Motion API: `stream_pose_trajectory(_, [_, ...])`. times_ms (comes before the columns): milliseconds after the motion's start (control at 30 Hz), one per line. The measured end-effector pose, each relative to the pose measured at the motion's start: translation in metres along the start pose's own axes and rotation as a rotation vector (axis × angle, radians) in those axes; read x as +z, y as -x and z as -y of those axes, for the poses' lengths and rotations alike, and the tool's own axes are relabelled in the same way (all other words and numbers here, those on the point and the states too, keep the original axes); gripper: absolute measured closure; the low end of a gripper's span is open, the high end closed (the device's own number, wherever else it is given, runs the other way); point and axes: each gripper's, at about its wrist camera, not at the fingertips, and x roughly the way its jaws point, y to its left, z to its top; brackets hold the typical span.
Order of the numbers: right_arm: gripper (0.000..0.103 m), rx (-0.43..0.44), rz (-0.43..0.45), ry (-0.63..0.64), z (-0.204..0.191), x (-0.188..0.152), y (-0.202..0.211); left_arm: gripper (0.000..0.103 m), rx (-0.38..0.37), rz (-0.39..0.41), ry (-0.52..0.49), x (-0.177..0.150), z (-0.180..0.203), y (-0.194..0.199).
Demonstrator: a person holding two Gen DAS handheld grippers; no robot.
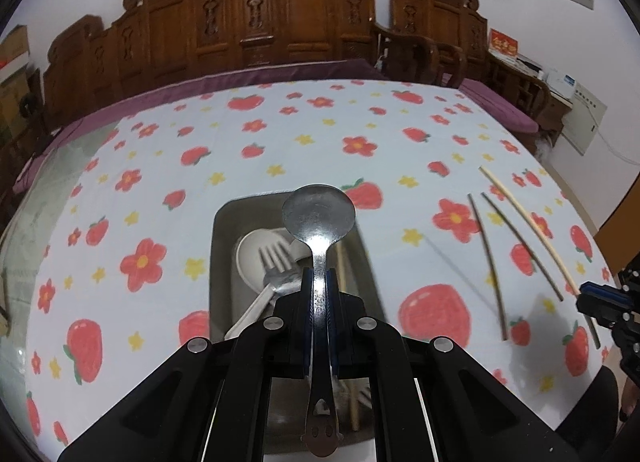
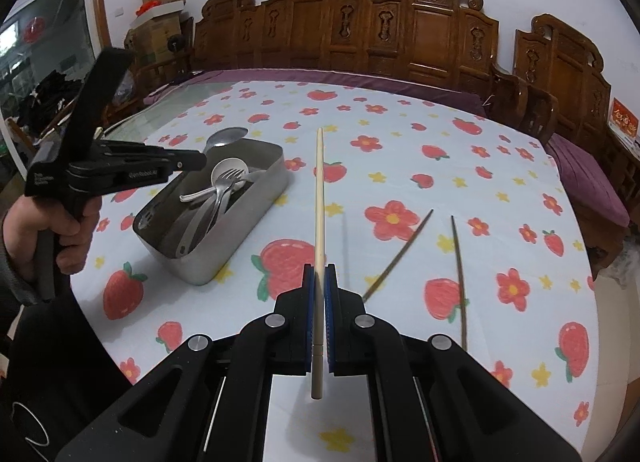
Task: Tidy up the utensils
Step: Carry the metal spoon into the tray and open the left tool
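Observation:
My left gripper (image 1: 319, 276) is shut on a metal spoon (image 1: 319, 218) and holds it over the steel tray (image 1: 224, 222), bowl end forward. The tray holds a white spoon (image 1: 256, 258), a metal fork (image 1: 276, 266) and a pale chopstick (image 1: 342, 262). My right gripper (image 2: 319, 274) is shut on a pale chopstick (image 2: 319, 198), lifted above the cloth and pointing away. Two dark chopsticks (image 2: 400, 254) (image 2: 459, 262) lie on the cloth to its right. The tray (image 2: 256, 198) and my left gripper (image 2: 200, 160) show at left in the right wrist view.
The round table has a strawberry-and-flower cloth (image 1: 140, 182). Carved wooden chairs (image 1: 280, 14) with purple cushions ring the far side. In the left wrist view the right gripper (image 1: 580, 296) and the chopsticks (image 1: 490, 254) sit at the right.

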Motion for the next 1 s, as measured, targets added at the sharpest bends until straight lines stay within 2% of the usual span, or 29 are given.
stream_pose_trajectory(333, [0.097,0.011,-0.014,-0.012,-0.005,0.007,-0.017,0.098,0.008,-0.039,0.032,-0.01,-0.016,-0.03])
stream_pose_trajectory(667, [0.097,0.03,-0.027,-0.01,-0.012,0.012,-0.033,0.098,0.024,-0.055,0.005,-0.017,-0.017,-0.045])
stream_pose_trajectory(800, [0.097,0.034,-0.031,-0.007,-0.017,0.015,-0.038,0.098,-0.001,-0.07,0.01,-0.018,-0.019,-0.051])
stream_pose_trajectory(1000, [0.097,0.034,-0.039,-0.002,-0.025,0.017,-0.043,0.097,-0.025,-0.021,0.035,-0.012,-0.024,-0.037])
